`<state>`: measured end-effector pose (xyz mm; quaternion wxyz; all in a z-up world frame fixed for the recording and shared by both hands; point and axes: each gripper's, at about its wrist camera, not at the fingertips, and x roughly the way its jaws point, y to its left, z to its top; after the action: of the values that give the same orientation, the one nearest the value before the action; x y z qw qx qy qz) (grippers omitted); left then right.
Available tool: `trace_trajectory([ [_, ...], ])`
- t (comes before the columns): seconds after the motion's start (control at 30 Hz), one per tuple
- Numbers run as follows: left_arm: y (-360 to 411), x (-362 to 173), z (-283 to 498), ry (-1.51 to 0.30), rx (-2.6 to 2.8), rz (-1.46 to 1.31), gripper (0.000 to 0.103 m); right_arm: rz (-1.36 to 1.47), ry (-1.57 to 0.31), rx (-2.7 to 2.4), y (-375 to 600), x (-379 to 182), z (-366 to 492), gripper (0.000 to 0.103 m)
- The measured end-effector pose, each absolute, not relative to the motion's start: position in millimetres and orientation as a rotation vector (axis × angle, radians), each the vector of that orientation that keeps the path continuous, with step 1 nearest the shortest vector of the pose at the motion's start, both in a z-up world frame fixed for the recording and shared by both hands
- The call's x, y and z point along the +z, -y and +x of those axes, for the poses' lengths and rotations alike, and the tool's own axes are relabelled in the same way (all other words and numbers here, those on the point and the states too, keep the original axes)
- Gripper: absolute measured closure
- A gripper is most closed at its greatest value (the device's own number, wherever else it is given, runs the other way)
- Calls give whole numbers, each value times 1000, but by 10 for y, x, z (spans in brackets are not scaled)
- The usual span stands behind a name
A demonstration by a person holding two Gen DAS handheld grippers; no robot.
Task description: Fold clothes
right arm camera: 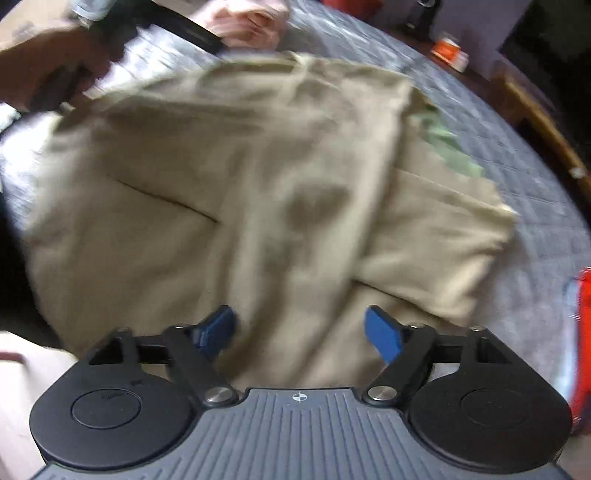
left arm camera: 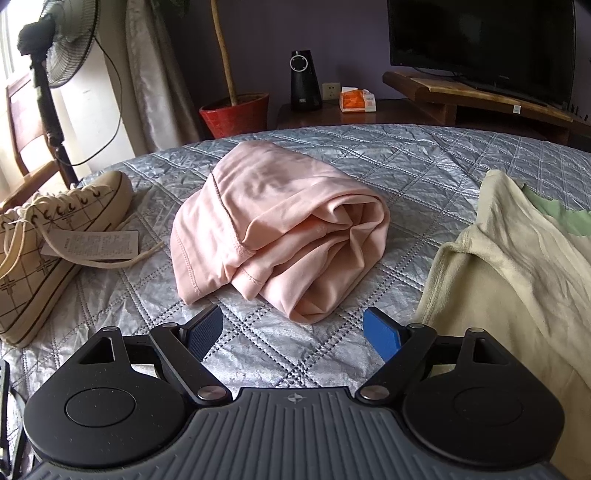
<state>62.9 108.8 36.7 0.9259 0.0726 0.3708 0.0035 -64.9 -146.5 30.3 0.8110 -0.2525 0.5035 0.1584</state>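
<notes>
A pink garment [left arm camera: 280, 225] lies folded and bunched on the grey quilted bed [left arm camera: 406, 162], just beyond my left gripper [left arm camera: 295, 332], which is open with nothing between its blue pads. A cream garment [left arm camera: 517, 266] lies to its right with a green piece [left arm camera: 569, 218] under it. In the blurred right wrist view the cream garment [right arm camera: 258, 192] spreads across the bed, partly folded. My right gripper [right arm camera: 301, 332] hovers open over its near edge. The pink garment [right arm camera: 247, 22] shows at the top, and a hand [right arm camera: 48, 70] with the other gripper at upper left.
A cream sneaker [left arm camera: 48, 240] with a paper tag and loose laces lies on the bed at left. Beyond the bed stand a fan [left arm camera: 62, 44], a red plant pot [left arm camera: 236, 114], a black speaker [left arm camera: 304, 81] and a TV [left arm camera: 480, 40] on a wooden stand. Something red [right arm camera: 583, 332] sits at the bed's right.
</notes>
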Motion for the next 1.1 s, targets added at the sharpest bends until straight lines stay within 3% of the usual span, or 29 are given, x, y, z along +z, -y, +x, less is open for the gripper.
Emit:
trace_trajectory([
  [0.2,-1090,374,631,-759,7,145,16,-255,-960,265,1956,727,-704,26],
  [0.37,-1059,371,629,-759,3,154,16,-446,-959,398,1700,638,-884,28],
  [0.47,-1051,362,631,-761,2,160,16,-563,-955,476,1545,583,-992,40],
  [0.53,-1052,358,636,-763,2,161,16,-641,-951,529,1442,546,-1063,71],
  [0.57,-1054,357,637,-763,2,160,16,-680,-948,555,1390,528,-1099,75],
  [0.67,-1056,361,636,-762,0,155,16,-797,-938,633,1235,472,-1206,73],
  [0.73,-1051,364,634,-761,-2,155,16,-871,-937,683,1160,429,-1276,66],
  [0.97,-1046,365,629,-762,-3,157,16,-1038,-889,729,1030,291,-1406,64],
  [1.03,-1039,359,629,-764,-5,164,16,-1056,-898,715,1021,253,-1371,67],
  [1.1,-1047,360,634,-764,-4,161,16,-1039,-918,730,1032,267,-1361,80],
])
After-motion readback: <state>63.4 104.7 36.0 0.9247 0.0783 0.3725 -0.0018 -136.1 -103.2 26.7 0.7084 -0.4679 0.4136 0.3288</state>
